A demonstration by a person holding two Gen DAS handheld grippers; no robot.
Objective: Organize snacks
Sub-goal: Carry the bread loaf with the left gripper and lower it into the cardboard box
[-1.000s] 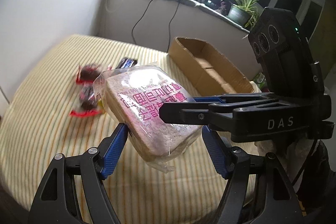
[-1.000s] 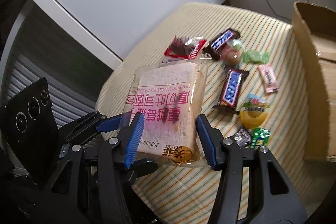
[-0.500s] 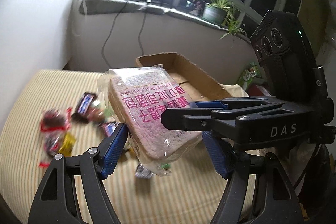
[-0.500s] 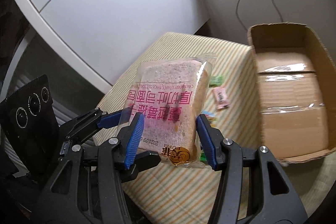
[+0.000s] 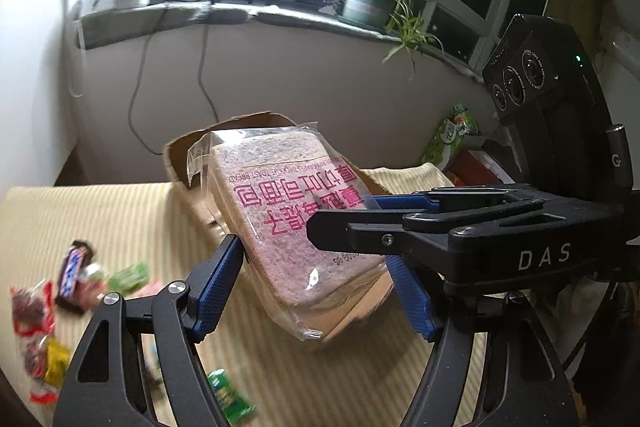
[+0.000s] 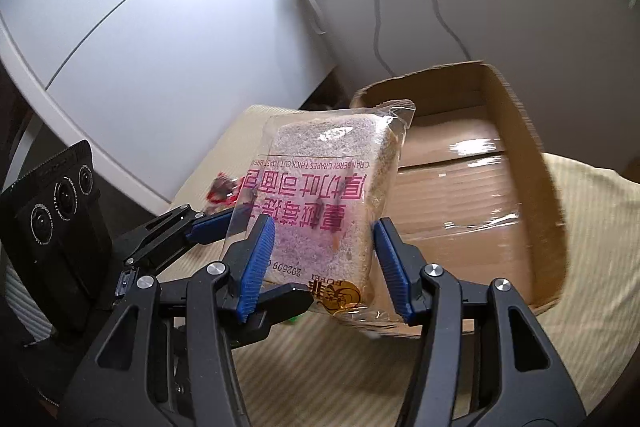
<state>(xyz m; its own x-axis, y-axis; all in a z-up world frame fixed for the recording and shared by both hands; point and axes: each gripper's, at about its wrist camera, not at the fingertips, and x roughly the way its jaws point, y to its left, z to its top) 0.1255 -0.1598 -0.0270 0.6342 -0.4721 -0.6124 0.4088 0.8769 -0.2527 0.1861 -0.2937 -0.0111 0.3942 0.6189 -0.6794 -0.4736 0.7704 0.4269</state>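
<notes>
Striped cloth (image 5: 100, 211) covers the table, with a windowsill and a plant (image 5: 372, 3) behind and a white cabinet (image 6: 160, 39) to one side. Both grippers share the bread (image 5: 296, 227), a bagged loaf held in the air just before the open box (image 6: 472, 187). The left gripper (image 5: 316, 291) has its jaws closed on the loaf's two sides, and the right gripper (image 6: 324, 263) clamps the same end from another angle. The likely trouble is the slick bag: with two tools squeezing a soft loaf, uneven pressure or one hand leading could twist the bag, crush the slices or let the loaf slide out. The near wall of the box is a second risk, since a low carry would catch the loaf on the rim. Above the box there is open room, and its floor looks bare. Loose candy (image 5: 76, 275) lies well off to the side, clear of the path.
</notes>
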